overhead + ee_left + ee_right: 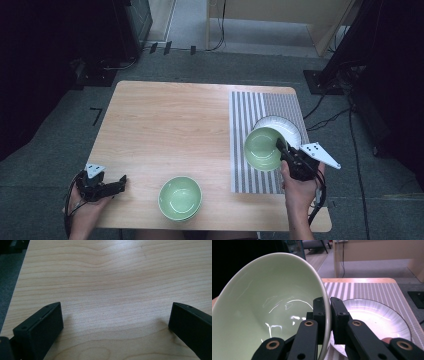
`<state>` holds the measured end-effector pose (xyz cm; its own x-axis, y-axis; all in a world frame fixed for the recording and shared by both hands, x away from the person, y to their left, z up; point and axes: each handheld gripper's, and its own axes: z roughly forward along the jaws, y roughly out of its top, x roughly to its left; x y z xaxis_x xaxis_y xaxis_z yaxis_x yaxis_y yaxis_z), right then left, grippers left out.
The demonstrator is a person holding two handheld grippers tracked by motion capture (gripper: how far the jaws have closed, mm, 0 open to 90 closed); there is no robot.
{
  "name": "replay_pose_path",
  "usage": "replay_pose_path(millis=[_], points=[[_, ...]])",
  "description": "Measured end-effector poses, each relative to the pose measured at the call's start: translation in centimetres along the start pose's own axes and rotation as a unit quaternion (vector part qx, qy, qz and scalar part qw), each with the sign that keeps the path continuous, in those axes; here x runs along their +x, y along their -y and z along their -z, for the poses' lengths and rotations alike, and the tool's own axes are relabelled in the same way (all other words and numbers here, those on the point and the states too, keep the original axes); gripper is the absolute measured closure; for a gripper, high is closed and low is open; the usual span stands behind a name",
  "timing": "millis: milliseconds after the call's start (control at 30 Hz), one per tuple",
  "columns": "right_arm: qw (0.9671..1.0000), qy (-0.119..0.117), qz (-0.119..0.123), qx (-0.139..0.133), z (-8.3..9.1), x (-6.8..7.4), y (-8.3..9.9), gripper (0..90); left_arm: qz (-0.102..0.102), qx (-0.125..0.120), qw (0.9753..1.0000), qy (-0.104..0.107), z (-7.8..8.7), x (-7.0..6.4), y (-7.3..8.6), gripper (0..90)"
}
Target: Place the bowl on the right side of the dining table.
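A green bowl [262, 148] is held tilted above the white plate [290, 128] on the striped mat [248, 112], at the table's [165, 125] right side. The right gripper [281, 146] pinches its rim, jaws closed on it. A second green bowl [180, 197] sits near the front edge. The left gripper [122, 182] rests at the front left corner, jaws wide apart, holding nothing.

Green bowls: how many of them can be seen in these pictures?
2. One green bowl is held by its rim in the right gripper over the white plate. The other bowl sits near the table's front edge.
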<state>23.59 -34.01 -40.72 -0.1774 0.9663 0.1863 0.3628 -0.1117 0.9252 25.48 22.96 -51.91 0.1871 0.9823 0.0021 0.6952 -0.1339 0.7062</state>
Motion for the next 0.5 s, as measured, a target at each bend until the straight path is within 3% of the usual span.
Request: replay_pose_path(millis=[500], points=[[0.9992,0.029,-0.022,0.015,-2.3,-3.1,0.6,84.4,0.0,0.0,1.0,0.0,0.0,0.0,0.0,0.0]])
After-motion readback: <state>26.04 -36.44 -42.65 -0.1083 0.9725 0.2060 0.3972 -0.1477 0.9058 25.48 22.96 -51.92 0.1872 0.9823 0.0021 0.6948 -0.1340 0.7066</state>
